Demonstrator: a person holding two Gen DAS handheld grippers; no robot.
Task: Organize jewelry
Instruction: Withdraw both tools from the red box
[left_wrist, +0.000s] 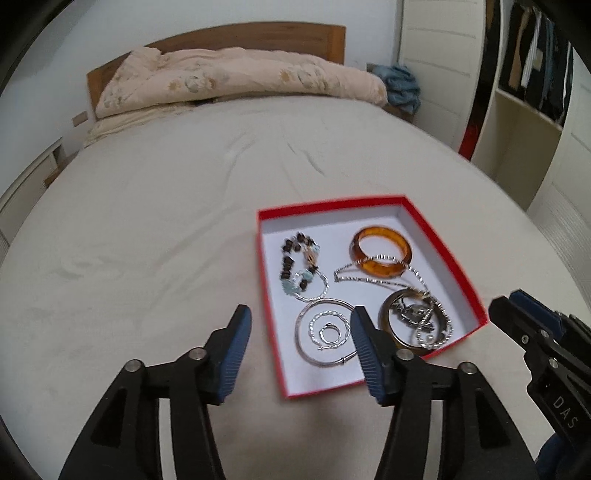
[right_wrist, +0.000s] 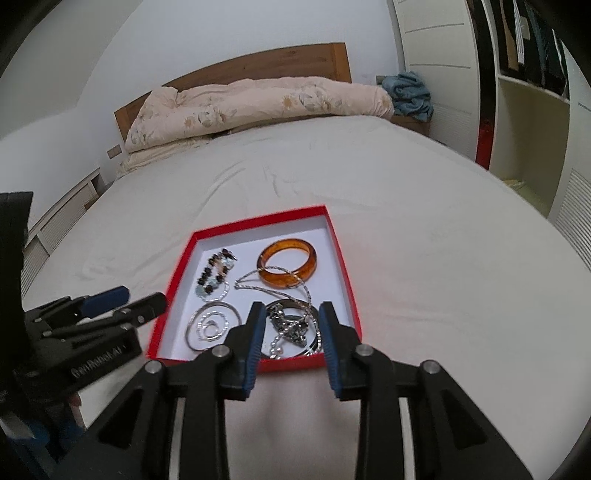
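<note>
A red box (left_wrist: 332, 203) (right_wrist: 258, 216) with a white inside lies on the bed. It holds an amber bangle (left_wrist: 382, 267) (right_wrist: 288, 278), a dark bead bracelet (left_wrist: 288, 264) (right_wrist: 210, 280), a silver chain (left_wrist: 369, 281) (right_wrist: 247, 286), nested silver hoops (left_wrist: 312, 326) (right_wrist: 207, 325) and a dark bangle heaped with silver pieces (left_wrist: 410, 314) (right_wrist: 291, 328). My left gripper (left_wrist: 301, 314) (right_wrist: 140, 299) hovers open above the box's near left corner. My right gripper (right_wrist: 291, 308) (left_wrist: 517, 317) hovers open above the near edge by the dark bangle. Neither holds anything.
The pale bedsheet (left_wrist: 166, 221) spreads wide around the box. A folded floral quilt (left_wrist: 236, 74) lies against the wooden headboard (left_wrist: 258, 35). A blue cloth (left_wrist: 400, 86) sits at the far right corner. An open wardrobe (left_wrist: 535, 92) stands to the right.
</note>
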